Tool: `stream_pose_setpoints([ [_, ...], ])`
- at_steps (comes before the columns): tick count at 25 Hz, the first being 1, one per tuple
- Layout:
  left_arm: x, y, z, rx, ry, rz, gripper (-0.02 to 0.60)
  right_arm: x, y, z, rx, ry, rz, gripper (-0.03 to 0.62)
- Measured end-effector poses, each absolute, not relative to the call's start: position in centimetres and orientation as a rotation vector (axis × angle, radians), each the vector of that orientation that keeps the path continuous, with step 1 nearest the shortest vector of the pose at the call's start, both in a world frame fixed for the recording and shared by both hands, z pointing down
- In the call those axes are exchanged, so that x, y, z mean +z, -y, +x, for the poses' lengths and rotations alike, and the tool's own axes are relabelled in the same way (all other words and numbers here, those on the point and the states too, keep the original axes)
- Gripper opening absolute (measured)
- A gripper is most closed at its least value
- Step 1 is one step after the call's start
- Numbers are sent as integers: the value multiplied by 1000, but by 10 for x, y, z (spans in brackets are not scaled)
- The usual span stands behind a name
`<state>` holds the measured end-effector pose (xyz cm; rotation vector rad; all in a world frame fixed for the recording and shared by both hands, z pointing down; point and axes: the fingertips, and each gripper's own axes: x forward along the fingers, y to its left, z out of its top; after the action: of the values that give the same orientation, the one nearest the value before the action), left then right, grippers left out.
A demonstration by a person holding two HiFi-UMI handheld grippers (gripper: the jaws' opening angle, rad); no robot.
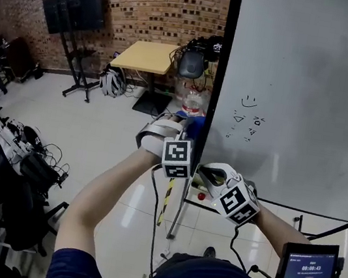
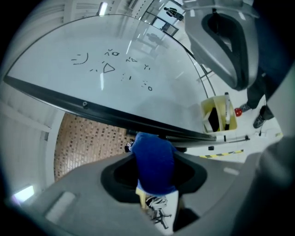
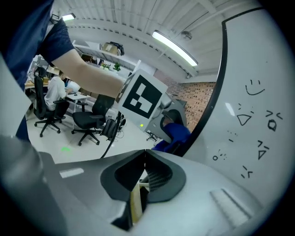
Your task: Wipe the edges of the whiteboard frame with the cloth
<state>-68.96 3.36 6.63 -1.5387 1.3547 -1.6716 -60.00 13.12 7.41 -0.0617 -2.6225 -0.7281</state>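
At ten o'clock in the head view, a flat black screen [image 1: 74, 3] stands before a rough brick wall [image 1: 157, 0]. Toward twelve is a square wooden table [image 1: 151, 57]. Near centre the left gripper [image 1: 187, 129], smooth grey plastic, is clamped on a soft blue cloth [image 1: 194, 126]. The cloth is a rounded wad right at the thin black whiteboard frame [image 1: 225, 58]. At five o'clock from it, the right gripper [image 1: 206, 173] is clenched on nothing. The glossy whiteboard [image 1: 301, 90] fills two o'clock.

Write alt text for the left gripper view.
The left gripper has its jaws shut on a blue cloth, whose top is close to the black frame of the whiteboard. Small doodles mark the board; a yellow tray sits at right.
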Motion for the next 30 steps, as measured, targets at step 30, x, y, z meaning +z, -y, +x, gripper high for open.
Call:
stream_pose_setpoints([
  [30,-135,-13,-690,-1552,-1438,-1437,155,-2,-139,-636,-838,2458,-107,9],
])
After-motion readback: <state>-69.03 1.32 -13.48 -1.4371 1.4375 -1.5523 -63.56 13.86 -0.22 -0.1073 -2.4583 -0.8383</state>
